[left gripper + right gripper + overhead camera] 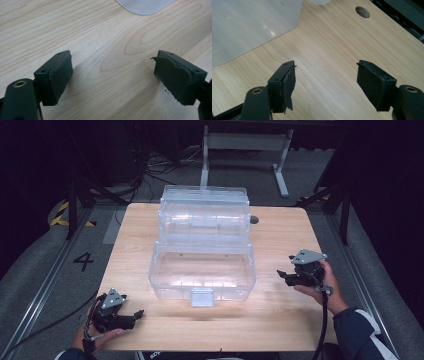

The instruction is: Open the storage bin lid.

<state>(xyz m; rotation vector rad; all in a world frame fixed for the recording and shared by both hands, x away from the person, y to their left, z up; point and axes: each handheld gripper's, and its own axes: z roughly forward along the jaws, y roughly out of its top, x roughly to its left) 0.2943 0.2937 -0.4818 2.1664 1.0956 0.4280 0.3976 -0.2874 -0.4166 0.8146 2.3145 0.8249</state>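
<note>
Pads first: L gripper (137, 313) jaws stand wide apart, nothing btwn them, just bare wood under the black rubber pads (60, 75). R gripper (281, 274) jaws also apart and empty; one pad (288, 85) has a torn, ragged edge.

Outward: both grippers sit low over the light wooden table (280, 320), L at the near-left corner, R at mid-right, each well apart from the box. Clear plastic tiered storage box (202, 270) sits mid-table, fanned open in steps toward the far edge, lowest tray nearest the person, small grey-white latch tab (202, 297) on its front wall. Box corner shows at the top of L gripper view (145, 6), a side wall in R gripper view (249, 27).

Step in hand, my read: approach to the box, prob. to fold it shut. To do it well: bring R in level w/ the rim, keep jaws wide until a wall is btwn the pads, steady the base w/ L so it doesn't slide on the smooth wood. Clear walls are hard to judge for depth; go slow.

Count: 1 box, looks like 3 tiers (upper ones overlap, can't be sure), 1 latch tab, 2 grippers, 1 round hole in table (362, 12).
</note>
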